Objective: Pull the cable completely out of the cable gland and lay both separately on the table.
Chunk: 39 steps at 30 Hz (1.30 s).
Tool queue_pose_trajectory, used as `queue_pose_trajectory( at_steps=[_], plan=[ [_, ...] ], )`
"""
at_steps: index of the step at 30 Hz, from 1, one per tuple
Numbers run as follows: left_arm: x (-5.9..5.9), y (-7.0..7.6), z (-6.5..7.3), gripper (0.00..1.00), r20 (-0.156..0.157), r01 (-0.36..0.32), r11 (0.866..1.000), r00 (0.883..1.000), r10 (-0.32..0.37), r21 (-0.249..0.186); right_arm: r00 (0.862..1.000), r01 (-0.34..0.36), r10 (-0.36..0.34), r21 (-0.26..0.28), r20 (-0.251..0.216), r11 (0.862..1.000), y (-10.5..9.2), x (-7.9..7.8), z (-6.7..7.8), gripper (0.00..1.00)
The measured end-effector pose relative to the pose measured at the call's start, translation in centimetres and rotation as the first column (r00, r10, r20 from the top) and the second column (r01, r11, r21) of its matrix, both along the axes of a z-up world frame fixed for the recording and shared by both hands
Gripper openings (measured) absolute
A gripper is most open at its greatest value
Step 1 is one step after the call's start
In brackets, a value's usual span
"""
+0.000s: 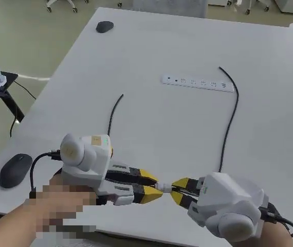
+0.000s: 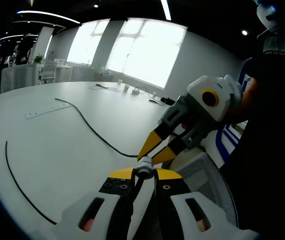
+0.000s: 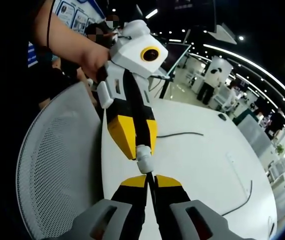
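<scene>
At the near table (image 1: 151, 46) edge the left gripper (image 1: 158, 186) clamps the cable gland (image 1: 165, 187); tip to tip, the right gripper (image 1: 174, 188) pinches the black cable (image 1: 232, 116) just beside it, so the pull runs sideways, slack trailing toward the power strip (image 1: 198, 82)

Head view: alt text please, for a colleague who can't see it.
Left tongs grip a small white gland over the near edge of the table; right tongs meet them tip to tip, shut on the black cable beside it. The cable trails away across the table toward a power strip.
</scene>
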<state>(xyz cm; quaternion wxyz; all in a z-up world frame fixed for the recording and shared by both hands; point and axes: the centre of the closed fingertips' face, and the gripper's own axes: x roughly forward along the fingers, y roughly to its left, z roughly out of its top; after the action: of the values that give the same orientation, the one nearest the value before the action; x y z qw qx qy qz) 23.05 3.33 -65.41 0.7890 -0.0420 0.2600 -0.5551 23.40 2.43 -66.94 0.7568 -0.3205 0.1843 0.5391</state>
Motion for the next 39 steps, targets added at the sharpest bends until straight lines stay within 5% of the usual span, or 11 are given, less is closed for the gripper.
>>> queue_pose_trajectory(
  at_steps=[24, 33, 39],
  plan=[
    [0.7, 0.6, 0.0, 0.15, 0.02, -0.045, 0.999, 0.999, 0.045, 0.007, 0.99, 0.114, -0.112, 0.018, -0.084, 0.993, -1.6, 1.5, -1.3, 0.0],
    [0.9, 0.9, 0.3, 0.15, 0.023, -0.063, 0.998, 0.998, 0.063, -0.002, 0.965, 0.225, -0.22, 0.024, -0.14, 0.974, -3.0, 2.5, -2.1, 0.0],
    [1.1, 0.8, 0.4, 0.15, 0.032, -0.069, 0.998, 0.997, 0.069, -0.004, 0.927, 0.33, -0.319, 0.023, -0.199, 0.944, -4.5, 3.3, -3.2, 0.0]
  ],
)
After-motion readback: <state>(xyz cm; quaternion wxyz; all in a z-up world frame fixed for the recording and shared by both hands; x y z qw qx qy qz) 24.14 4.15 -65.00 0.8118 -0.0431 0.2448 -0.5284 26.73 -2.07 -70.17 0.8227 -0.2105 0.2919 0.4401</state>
